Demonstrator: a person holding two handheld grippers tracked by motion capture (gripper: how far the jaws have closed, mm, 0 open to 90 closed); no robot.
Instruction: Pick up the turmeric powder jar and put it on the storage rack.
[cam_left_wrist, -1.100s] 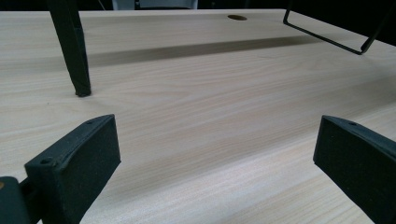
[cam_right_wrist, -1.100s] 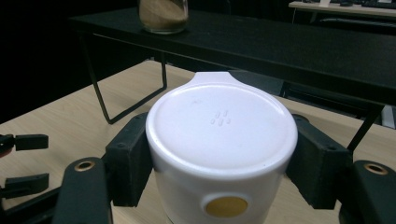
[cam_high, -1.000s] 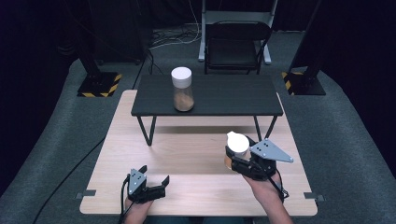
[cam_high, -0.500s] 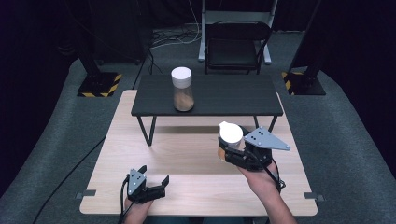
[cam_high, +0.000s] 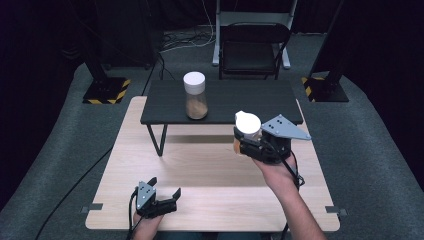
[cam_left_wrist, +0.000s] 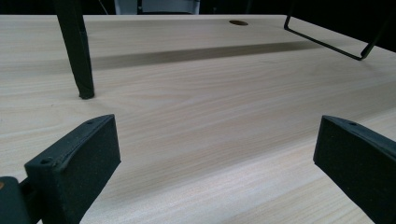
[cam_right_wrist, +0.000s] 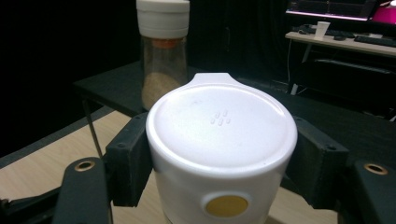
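- Jar, white-lidded, sat upright between my right gripper's jaws, clamped on its sides and held above the table, by the front edge of the black stand.
- My right gripper view showed its lid from above, with a yellow dot on its side.
- A second jar, perhaps half full of brown powder, stood on the stand.
- My left gripper rested low at the table's near edge, jaws wide apart around nothing.

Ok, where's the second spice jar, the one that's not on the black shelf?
The spice jar is held in the right claw, above the wooden table on its right side, just in front of the black shelf.
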